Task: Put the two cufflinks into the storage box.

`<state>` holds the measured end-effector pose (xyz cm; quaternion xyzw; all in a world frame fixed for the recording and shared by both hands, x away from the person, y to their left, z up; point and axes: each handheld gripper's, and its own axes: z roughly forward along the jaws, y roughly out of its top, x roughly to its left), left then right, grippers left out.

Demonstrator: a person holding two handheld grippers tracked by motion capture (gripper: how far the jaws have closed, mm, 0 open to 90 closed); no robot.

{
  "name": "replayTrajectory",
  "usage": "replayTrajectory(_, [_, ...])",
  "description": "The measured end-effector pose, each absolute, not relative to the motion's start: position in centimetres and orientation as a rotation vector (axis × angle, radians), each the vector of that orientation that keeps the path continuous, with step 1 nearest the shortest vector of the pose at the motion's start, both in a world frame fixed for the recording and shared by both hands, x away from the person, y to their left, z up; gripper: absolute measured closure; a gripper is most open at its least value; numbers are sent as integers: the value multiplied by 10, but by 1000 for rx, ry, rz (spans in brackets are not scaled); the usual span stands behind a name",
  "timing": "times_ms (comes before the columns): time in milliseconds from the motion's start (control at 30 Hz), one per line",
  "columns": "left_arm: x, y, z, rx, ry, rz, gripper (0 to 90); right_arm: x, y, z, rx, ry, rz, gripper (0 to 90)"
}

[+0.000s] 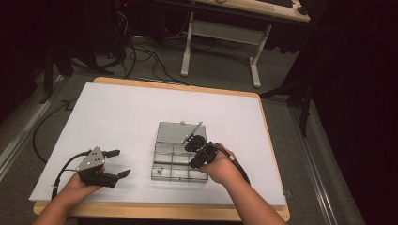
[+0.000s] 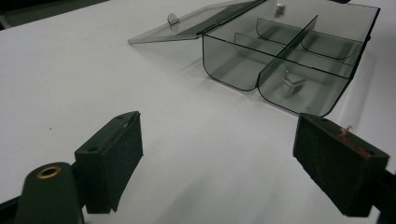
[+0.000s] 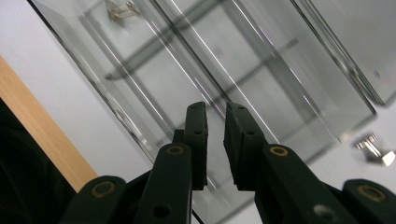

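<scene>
**Open box mid-table, right gripper over it, wide room to the left**

Nearest the camera, the person's two forearms come in over the near wooden edge of the table (image 1: 141, 212). Its white sheet lies bare to the left and far side, leaving broad room there.

The left gripper (image 1: 121, 163) rests low near the near-left part of the sheet, its fingers (image 2: 114, 161) wide apart with nothing between them, well apart from the box.

The clear compartment box (image 1: 174, 165) sits right of centre, nearer the near edge than the far one. Its lid (image 1: 174, 132) lies open flat on the far side, hinged to the tray. Dividers split the tray into several cells; a small metal part (image 2: 292, 83) lies in the near-left cell, as the left gripper view shows.

The right gripper (image 1: 191, 151) hovers over the box's right side, its fingers (image 3: 196, 140) nearly together with only a narrow gap, holding nothing. Beyond the box wall in the right gripper view, a small metal bolt (image 3: 373, 149) lies on the sheet just beside the box.

Right of the box a narrower strip of sheet runs to the table's right edge. Beyond the far edge stand a white desk frame (image 1: 220, 47) and loose floor cables (image 1: 141, 56).
</scene>
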<state>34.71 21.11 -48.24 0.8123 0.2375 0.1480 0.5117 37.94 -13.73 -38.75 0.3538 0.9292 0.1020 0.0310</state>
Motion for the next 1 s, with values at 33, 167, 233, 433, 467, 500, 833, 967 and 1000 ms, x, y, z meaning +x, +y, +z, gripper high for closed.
replayTrajectory(33, [347, 211, -482, 1955, 571, 355, 164, 379, -141, -387, 1101, 2860, 312, 798])
replayTrajectory(167, [347, 211, -482, 1956, 571, 356, 164, 377, -155, -387, 1129, 2846, 308, 793])
replayTrajectory(233, [347, 211, -482, 1957, 572, 357, 164, 376, -162, -387, 1147, 2832, 310, 794])
replayTrajectory(433, [347, 211, -482, 1958, 571, 359, 164, 373, -181, -386, 1250, 2792, 298, 792])
replayTrajectory(467, [347, 211, -482, 1959, 572, 357, 164, 373, -186, -387, 1252, 2786, 299, 791])
replayTrajectory(500, [347, 211, -482, 1958, 572, 358, 164, 372, -188, -387, 1261, 2782, 300, 788])
replayTrajectory(833, [347, 211, -482, 1960, 570, 359, 164, 381, -217, -394, 1353, 2708, 278, 741])
replayTrajectory(967, [347, 211, -482, 1961, 570, 358, 165, 388, -223, -398, 1371, 2690, 260, 728])
replayTrajectory(1000, [347, 211, -482, 1961, 570, 358, 165, 390, -225, -399, 1391, 2684, 262, 723])
